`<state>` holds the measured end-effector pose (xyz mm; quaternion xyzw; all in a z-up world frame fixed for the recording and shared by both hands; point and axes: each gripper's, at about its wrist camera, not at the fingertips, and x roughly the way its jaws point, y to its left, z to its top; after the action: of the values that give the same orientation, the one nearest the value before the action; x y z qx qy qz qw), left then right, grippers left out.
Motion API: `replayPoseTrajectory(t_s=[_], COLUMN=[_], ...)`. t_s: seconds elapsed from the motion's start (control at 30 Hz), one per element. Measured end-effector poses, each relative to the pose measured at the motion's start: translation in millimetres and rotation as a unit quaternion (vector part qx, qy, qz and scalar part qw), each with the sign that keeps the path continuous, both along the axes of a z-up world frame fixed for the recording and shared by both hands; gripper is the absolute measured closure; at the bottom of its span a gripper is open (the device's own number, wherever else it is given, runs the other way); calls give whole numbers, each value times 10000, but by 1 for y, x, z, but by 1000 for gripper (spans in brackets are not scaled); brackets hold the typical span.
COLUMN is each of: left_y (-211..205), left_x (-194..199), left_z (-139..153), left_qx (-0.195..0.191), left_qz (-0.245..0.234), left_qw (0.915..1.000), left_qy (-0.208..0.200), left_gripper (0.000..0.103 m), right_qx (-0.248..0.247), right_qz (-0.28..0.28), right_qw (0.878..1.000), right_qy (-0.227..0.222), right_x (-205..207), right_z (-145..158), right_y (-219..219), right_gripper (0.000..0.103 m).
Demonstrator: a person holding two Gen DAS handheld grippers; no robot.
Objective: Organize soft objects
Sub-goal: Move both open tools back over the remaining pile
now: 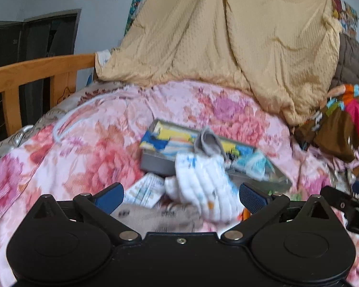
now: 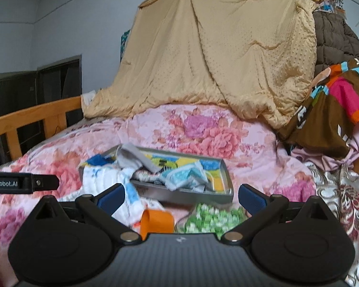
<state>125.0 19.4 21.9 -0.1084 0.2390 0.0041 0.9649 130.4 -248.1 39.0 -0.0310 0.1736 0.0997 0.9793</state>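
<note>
In the left wrist view the white ribbed sock with small coloured prints (image 1: 203, 186) lies low and centre on the pink floral bed quilt (image 1: 59, 157), just ahead of the left gripper (image 1: 180, 195), its long axis slanting from upper left to lower right and its top draped against the shallow grey metal tray of bright cloths (image 1: 155, 165). The left gripper is spread wide and holds nothing, the sock sitting between its blue pads without visible contact. The right gripper (image 2: 180, 197), also wide and empty, faces the tray with the sock to its lower left, so I judge the left hand nearer.
</note>
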Motion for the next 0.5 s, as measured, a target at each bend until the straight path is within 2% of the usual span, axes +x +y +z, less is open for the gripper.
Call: replayPoseTrajectory(t_s=[0.27,0.5], left_y=[7,12], left_x=[-18,-30], left_z=[-21,-27], left_qx=[188,250], left_qz=[100,288], left_qw=[9962,9912], left_qy=[840,1267], left_gripper=[1,1], right_qx=[-18,-296], right_qz=[72,324], right_qw=[9989,9970], right_qy=[465,642], right_x=[-15,-27], right_z=[-12,-19], right_y=[3,17], right_gripper=[0,0])
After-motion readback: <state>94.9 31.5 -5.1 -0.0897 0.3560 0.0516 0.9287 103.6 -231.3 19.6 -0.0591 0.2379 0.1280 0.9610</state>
